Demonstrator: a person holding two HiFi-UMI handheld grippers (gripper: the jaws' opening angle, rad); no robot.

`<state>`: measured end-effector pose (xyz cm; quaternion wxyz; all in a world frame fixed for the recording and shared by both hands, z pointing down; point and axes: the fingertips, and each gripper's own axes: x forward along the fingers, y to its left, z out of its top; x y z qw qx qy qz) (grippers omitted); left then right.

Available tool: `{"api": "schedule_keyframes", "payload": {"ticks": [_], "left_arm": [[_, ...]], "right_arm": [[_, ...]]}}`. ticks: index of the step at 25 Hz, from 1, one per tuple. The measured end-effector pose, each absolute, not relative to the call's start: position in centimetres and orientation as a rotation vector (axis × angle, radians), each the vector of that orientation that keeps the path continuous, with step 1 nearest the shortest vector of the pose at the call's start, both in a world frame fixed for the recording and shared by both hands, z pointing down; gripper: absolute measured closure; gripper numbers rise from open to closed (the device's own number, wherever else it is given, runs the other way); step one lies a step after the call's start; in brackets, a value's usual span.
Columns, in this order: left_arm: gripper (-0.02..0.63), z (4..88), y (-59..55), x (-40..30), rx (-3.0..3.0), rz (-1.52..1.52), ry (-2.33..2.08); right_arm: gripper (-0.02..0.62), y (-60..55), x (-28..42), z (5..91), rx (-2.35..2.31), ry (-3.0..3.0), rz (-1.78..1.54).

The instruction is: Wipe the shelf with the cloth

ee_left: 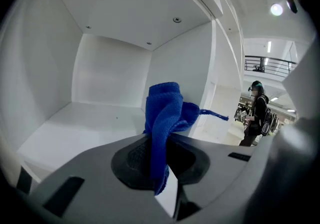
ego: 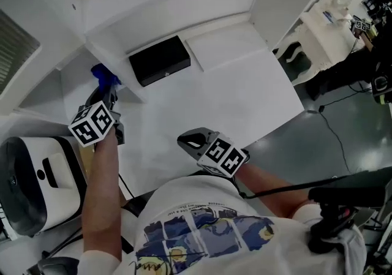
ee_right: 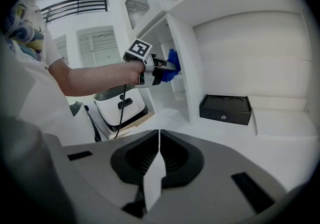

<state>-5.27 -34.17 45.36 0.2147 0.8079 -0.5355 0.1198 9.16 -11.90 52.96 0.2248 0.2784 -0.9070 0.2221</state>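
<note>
The left gripper (ee_left: 161,154) is clamped on the blue cloth (ee_left: 166,113), pinching it near one end so that most of the fabric stands bunched beyond the jaw tips, which leaves a loose pad free to meet a surface. In the left gripper view the cloth sits at centre frame, in front of an open white shelf compartment (ee_left: 75,125) whose floor fills the left half. It appears to be held just above that floor, not pressed on it, so the wiping stroke looks not yet begun. In the head view the cloth (ego: 104,75) shows at the left, at the mouth of that compartment. The right gripper (ee_right: 158,160) has its jaws closed together with nothing between them and hangs low at lower centre of the head view, probably kept out of the way. Further right, a black box (ego: 160,59) rests in the neighbouring compartment, well apart from the cloth.
</note>
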Motion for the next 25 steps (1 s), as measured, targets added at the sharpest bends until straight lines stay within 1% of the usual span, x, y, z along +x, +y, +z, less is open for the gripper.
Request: {"api": "schedule_keyframes", "payload": {"ticks": [9,17,25], "left_arm": [[0.551,45.0,-33.7,-3.4,2.180,0.100,-1.426],[0.551,44.7,-31.0,-2.4,2.091,-0.102,-1.353],[0.551,45.1,-26.0,-1.4,2.163,-0.029,-1.324]], "right_arm": [[0.565,-12.2,11.1,53.8,0.712,-2.501,0.631],[0.565,-11.4,11.8,54.8,0.611,-2.517,0.652],[0.565,-10.3,11.6,55.9,0.574,-2.518,0.636]]}}
